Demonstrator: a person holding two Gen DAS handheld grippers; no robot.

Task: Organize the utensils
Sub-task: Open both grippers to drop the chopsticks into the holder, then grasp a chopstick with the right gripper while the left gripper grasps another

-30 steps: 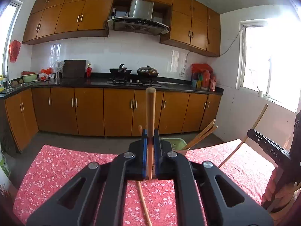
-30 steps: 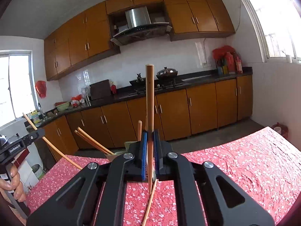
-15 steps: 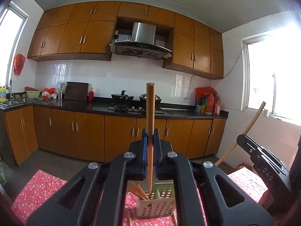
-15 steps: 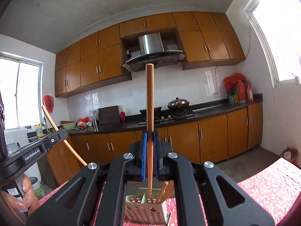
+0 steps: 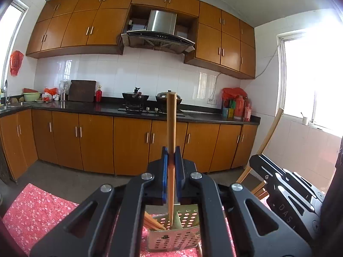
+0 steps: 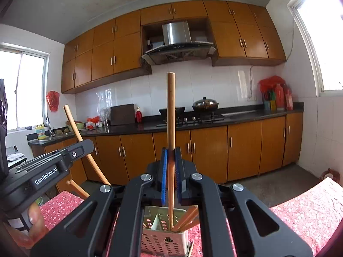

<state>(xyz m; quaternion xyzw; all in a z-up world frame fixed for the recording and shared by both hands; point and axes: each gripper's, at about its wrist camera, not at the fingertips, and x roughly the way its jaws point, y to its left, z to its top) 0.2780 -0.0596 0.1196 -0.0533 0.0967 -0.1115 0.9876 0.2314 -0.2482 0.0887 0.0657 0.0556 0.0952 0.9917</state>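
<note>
My left gripper [image 5: 170,160] is shut on an upright wooden chopstick [image 5: 171,128]. Its tip hangs inside a perforated utensil holder [image 5: 171,238] that has other chopsticks [image 5: 151,221] in it. My right gripper [image 6: 170,160] is shut on another upright chopstick [image 6: 170,117], with its tip down in the same holder [image 6: 163,238] beside leaning chopsticks [image 6: 186,219]. Each gripper shows in the other's view, the right one [image 5: 285,192] at the right edge and the left one [image 6: 49,169] at the left edge.
The holder stands on a table with a red flowered cloth [image 5: 38,212], also in the right wrist view [image 6: 306,212]. Behind is a kitchen with wooden cabinets [image 5: 96,141], a black counter and a stove with pots [image 5: 150,102]. A window [image 5: 317,81] is at the right.
Both grippers tilted up, then moved over the holder. The chopstick tips have come down into it, and the holder now appears closer below the fingers.
</note>
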